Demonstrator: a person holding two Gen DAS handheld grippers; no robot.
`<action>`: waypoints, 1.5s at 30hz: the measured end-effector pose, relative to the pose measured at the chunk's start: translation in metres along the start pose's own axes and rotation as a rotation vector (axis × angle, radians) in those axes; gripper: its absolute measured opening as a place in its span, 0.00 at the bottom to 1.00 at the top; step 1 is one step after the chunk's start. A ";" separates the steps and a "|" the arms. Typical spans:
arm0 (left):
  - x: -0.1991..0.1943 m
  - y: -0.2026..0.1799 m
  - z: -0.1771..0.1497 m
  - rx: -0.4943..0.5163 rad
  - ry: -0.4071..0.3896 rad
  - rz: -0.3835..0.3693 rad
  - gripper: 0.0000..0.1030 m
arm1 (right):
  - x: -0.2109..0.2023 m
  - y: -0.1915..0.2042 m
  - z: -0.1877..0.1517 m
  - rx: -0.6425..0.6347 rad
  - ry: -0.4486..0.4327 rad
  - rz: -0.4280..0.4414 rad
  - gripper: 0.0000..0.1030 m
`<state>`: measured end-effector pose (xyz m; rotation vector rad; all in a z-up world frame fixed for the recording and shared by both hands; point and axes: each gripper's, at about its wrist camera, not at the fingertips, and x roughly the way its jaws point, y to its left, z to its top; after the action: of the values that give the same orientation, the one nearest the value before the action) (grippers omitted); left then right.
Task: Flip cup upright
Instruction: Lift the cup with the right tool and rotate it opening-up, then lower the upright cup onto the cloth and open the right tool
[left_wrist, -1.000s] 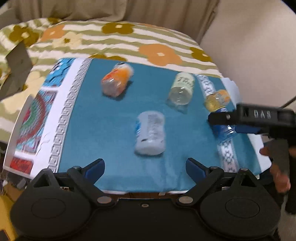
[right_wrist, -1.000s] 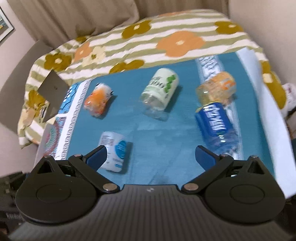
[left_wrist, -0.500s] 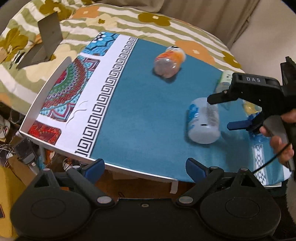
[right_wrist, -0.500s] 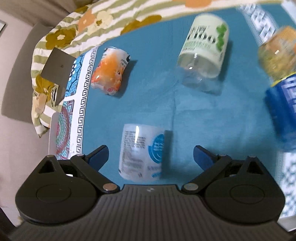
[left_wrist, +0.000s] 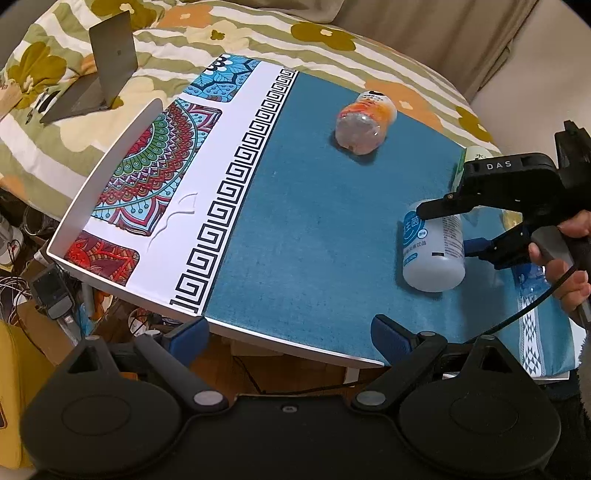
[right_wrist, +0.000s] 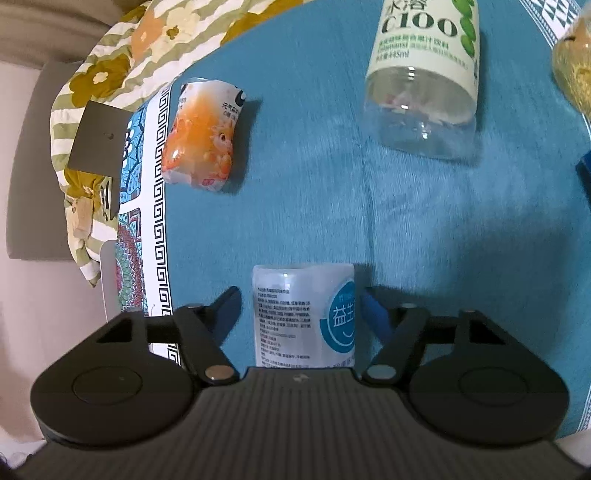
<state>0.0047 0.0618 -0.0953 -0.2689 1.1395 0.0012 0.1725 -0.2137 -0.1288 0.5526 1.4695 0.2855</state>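
Note:
A white bottle-like cup with a blue round label (right_wrist: 303, 314) lies on its side on the teal cloth; it also shows in the left wrist view (left_wrist: 432, 251). My right gripper (right_wrist: 301, 306) is open and straddles it, one finger on each side, small gaps showing; from the left wrist view it (left_wrist: 447, 225) comes in from the right. My left gripper (left_wrist: 288, 332) is open and empty, at the table's near edge, left of the cup.
An orange cup (right_wrist: 201, 136) (left_wrist: 364, 123) lies on its side further back. A clear green-labelled bottle (right_wrist: 424, 77), a yellow one (right_wrist: 574, 59) and a blue one lie to the right. The patterned white cloth part (left_wrist: 147, 177) is at left. A laptop (left_wrist: 99, 70) sits on the bed.
My right gripper moved down and forward until its open fingers came around the white cup. My left gripper drew back and left toward the table's near edge.

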 end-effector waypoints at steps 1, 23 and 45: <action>0.000 0.000 0.000 -0.001 0.000 0.001 0.94 | 0.000 -0.002 0.000 0.007 0.001 0.006 0.74; -0.001 0.005 0.002 0.051 0.012 0.076 0.94 | 0.003 0.035 -0.110 -0.512 -0.728 -0.108 0.69; -0.002 0.007 0.012 0.070 0.017 0.070 0.94 | 0.003 0.051 -0.137 -0.611 -0.624 -0.228 0.69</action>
<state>0.0135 0.0716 -0.0903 -0.1675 1.1630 0.0207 0.0454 -0.1448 -0.1058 -0.0347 0.7666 0.3256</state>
